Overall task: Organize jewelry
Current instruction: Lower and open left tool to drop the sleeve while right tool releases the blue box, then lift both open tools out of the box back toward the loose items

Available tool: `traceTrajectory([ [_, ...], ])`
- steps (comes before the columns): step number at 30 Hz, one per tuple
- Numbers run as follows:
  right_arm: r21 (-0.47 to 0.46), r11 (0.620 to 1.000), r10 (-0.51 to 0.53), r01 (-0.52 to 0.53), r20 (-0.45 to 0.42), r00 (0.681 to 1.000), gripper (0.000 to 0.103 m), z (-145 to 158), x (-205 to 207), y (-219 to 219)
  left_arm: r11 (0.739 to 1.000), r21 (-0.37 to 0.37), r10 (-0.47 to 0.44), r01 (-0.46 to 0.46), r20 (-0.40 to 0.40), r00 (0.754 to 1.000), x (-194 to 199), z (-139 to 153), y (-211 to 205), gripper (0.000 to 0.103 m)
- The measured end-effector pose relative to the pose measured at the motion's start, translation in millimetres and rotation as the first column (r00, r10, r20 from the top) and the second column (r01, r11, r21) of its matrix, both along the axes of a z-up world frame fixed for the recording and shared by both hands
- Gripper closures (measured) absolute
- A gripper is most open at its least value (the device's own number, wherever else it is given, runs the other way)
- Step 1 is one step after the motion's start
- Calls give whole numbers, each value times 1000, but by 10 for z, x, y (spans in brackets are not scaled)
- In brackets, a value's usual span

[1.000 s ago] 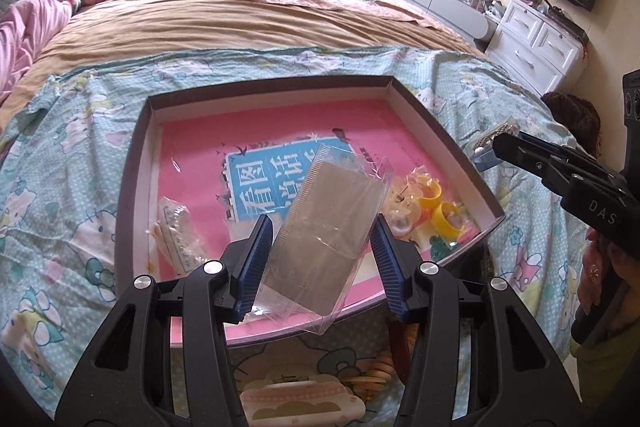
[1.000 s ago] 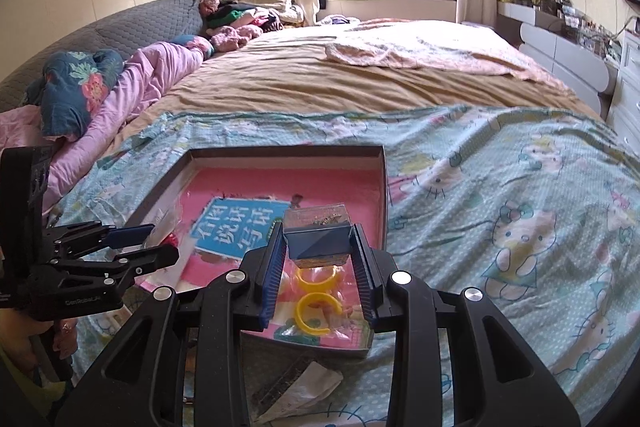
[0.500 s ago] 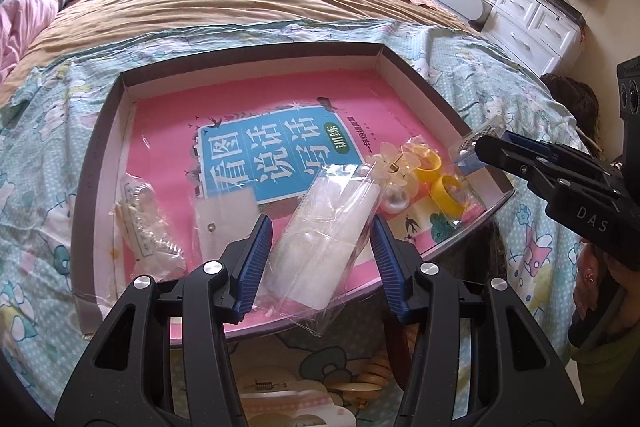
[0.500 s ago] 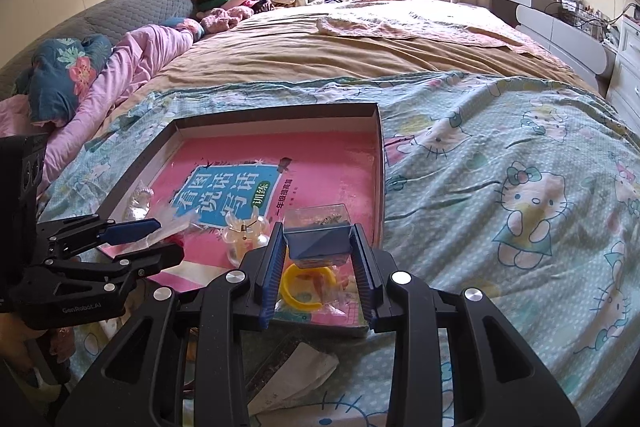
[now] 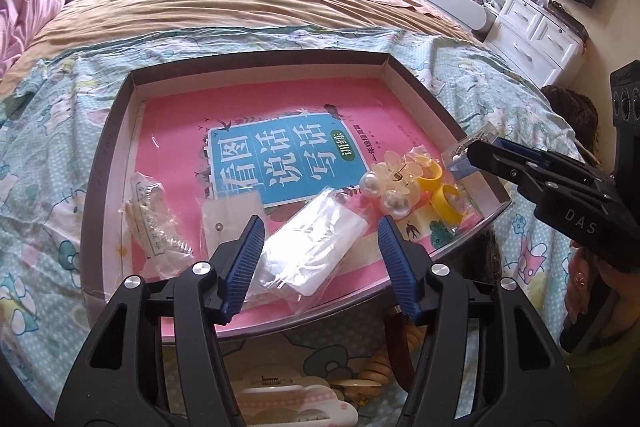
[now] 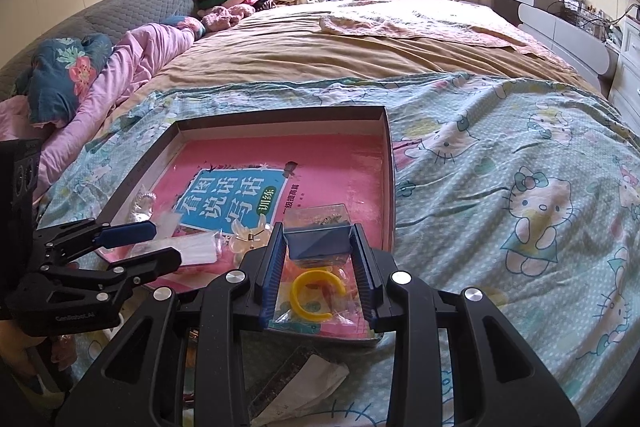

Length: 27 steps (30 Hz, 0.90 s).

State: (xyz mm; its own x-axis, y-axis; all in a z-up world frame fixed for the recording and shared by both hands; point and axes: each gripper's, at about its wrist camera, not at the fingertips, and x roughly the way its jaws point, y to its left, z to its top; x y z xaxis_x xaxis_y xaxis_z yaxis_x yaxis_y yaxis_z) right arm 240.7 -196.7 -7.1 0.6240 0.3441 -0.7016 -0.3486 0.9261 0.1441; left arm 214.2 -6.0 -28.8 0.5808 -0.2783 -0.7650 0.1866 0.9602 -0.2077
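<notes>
Through the left wrist view: left gripper (image 5: 318,263) spread wide, gripping nothing, straddling a clear sachet (image 5: 308,247) lying flat in the shallow box (image 5: 104,163) at 6 o'clock. Long axis of the sachet running from 7 to 1 o'clock, probably laid down here to join the other packets. Beside it at 9 o'clock a beaded packet (image 5: 154,223); at 2 o'clock a pearl flower clip (image 5: 390,183) and yellow rings (image 5: 440,195), grouped along the near edge, seemingly for sorting. Pink book (image 5: 280,155) lining the box floor. Box resting on the bed (image 5: 40,155). Through the right wrist view: right gripper (image 6: 319,257) closed on a small blue-based case (image 6: 318,233), fingers (image 6: 273,263) pinching its two short sides, long axis crosswise from 9 to 3 o'clock, clear lid facing 12 o'clock. Held just above the box's near-right corner, likely for setting down there.
</notes>
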Motion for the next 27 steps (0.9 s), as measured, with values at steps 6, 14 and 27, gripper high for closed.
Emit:
traceTrajectory([
  [6,-4,1000,-11,11,-9,1000,71,-27,5,17,1000,-8,9,-9,11,1000,-19,79,31,49],
  [14,3,999,-46,46,-13,999,67,-31,13,-62,1000,-11,9,-9,13,1000,-29,120,16,49],
  [27,62,996,-73,72,20,997,29,137,-126,-164,1000,-14,19,-19,13,1000,-72,181,23,37],
])
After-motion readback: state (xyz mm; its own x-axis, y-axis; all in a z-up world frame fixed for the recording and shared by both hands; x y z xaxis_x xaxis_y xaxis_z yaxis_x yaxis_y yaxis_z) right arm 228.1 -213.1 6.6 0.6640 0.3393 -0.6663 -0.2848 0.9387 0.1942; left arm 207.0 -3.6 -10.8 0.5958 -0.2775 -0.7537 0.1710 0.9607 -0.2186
